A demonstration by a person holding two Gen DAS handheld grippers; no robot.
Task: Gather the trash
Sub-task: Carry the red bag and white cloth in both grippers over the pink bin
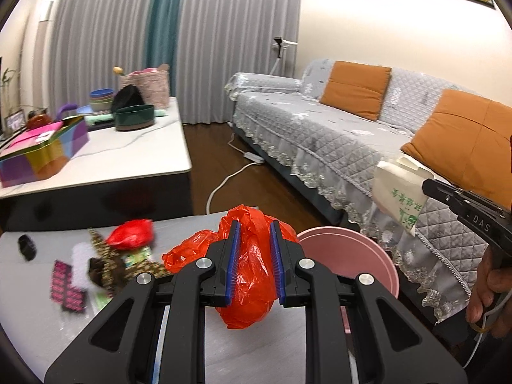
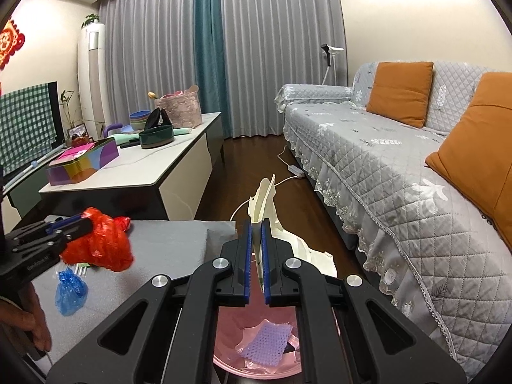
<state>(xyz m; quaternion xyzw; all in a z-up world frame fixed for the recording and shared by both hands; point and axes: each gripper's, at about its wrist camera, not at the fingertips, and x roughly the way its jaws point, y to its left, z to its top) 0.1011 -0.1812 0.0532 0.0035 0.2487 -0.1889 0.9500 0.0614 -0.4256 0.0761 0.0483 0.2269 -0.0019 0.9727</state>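
The left gripper [image 1: 252,256] pinches a red plastic bag [image 1: 249,275]; the right gripper [image 2: 256,262], nearly closed, clamps a white carton [image 2: 265,204] above the pink bin [image 2: 256,352].

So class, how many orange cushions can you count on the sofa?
2. One orange cushion leans against the backrest at the sofa's far end; the other leans nearer the camera, cut off by the frame edge. More could lie beyond that edge.

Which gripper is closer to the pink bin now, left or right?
Right. The right gripper holds white paper packaging directly above the pink bin; the left gripper, holding a red plastic bag, is beside it over the table.
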